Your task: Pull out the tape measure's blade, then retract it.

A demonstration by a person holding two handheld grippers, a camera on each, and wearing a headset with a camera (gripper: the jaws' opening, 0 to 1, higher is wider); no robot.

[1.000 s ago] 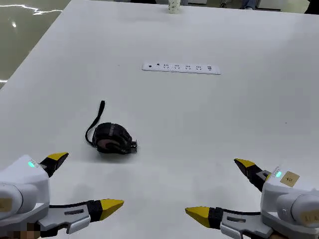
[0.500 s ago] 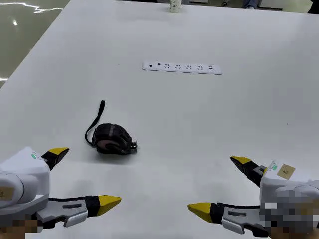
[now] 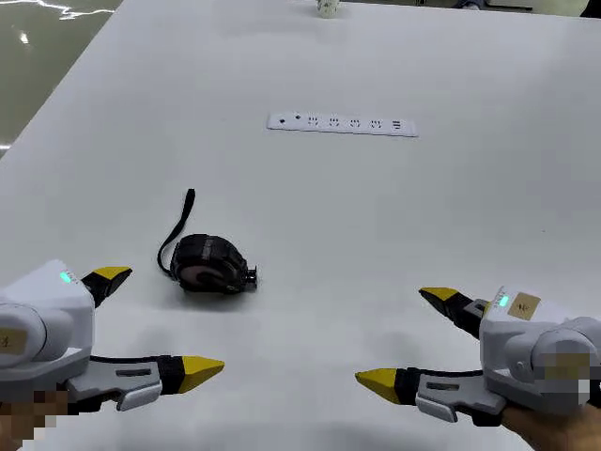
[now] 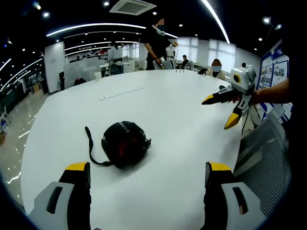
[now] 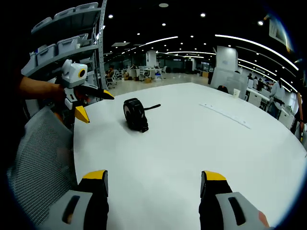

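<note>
A black tape measure [image 3: 210, 263] with a black wrist strap [image 3: 176, 231] lies on the white table [image 3: 376, 216], left of centre. It also lies ahead of the jaws in the left gripper view [image 4: 125, 143] and further off in the right gripper view [image 5: 135, 114]. My left gripper [image 3: 160, 321] hovers open at the lower left, just short of the tape measure, nothing between its yellow-tipped jaws. My right gripper [image 3: 411, 340] hovers open at the lower right, well apart from the tape measure. The blade is fully inside the case.
A white power strip [image 3: 342, 124] lies flat further back on the table. A small white cup [image 3: 327, 9] stands at the far edge. A grey mesh chair back [image 4: 261, 153] sits by the near edge. People stand beyond the table's far end.
Both grippers have shifted slightly; the right one has drifted a little left and up. The tape measure has not moved.
</note>
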